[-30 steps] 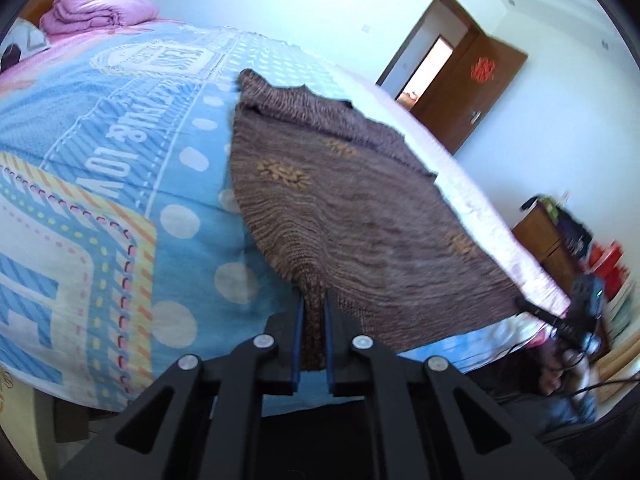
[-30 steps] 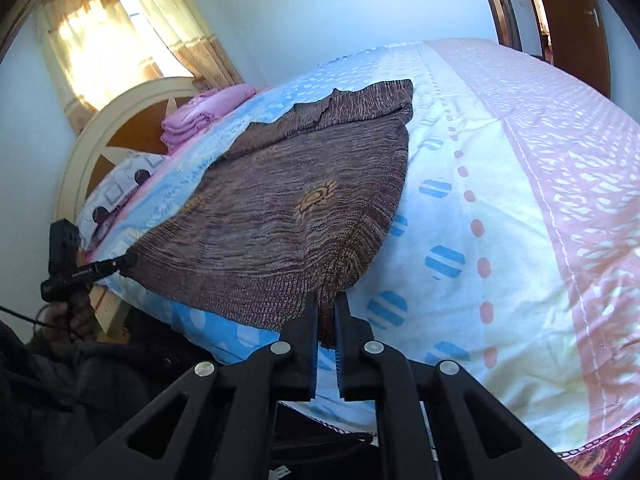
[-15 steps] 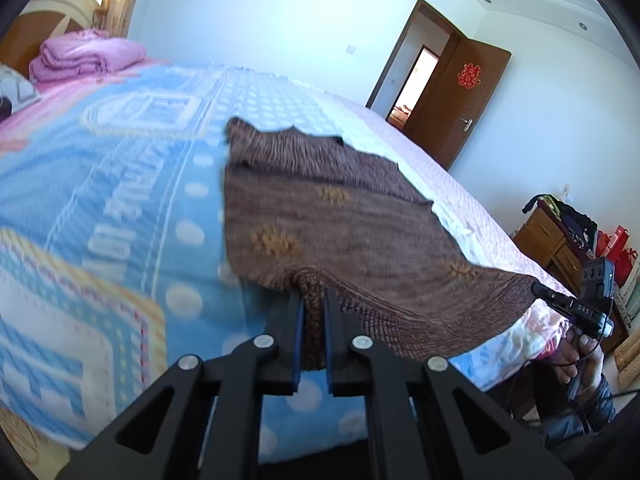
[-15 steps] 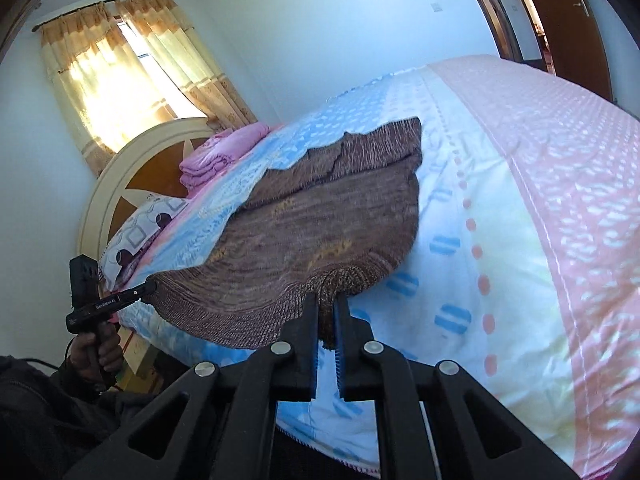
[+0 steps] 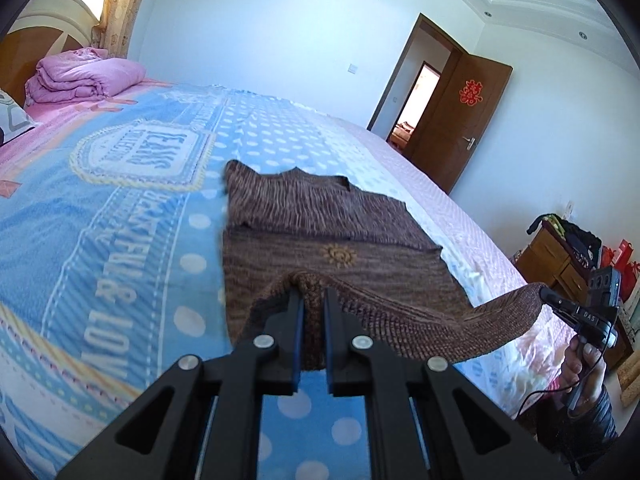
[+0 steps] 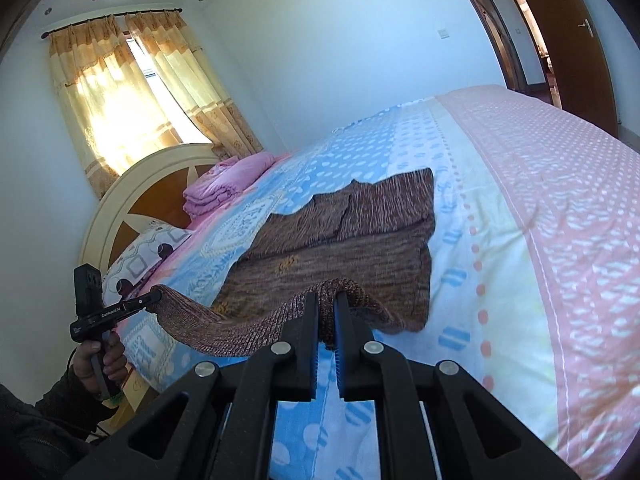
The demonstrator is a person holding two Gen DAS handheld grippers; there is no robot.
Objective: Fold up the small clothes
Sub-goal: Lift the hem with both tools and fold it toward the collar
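Observation:
A brown knitted sweater point(image 5: 320, 224) lies on the bed, its far part flat with the sleeves folded across. My left gripper point(image 5: 313, 300) is shut on one corner of its near hem. My right gripper point(image 6: 327, 304) is shut on the other hem corner. Both hold the hem lifted above the bed, and the hem sags between them. The sweater also shows in the right wrist view point(image 6: 360, 224). The right gripper shows at the far right of the left wrist view point(image 5: 548, 294), and the left gripper at the left of the right wrist view point(image 6: 154, 298).
The bed has a blue, white and pink patterned cover point(image 5: 120, 208). A folded pink quilt point(image 5: 80, 78) and a pillow point(image 6: 148, 252) lie by the headboard point(image 6: 132, 184). A wooden cabinet point(image 5: 560, 260) stands right of the bed, and a door point(image 5: 464, 120) stands open behind.
Both grippers have raised the near hem and carried it forward over the sweater's body. More of the bed cover shows beneath the lifted hem.

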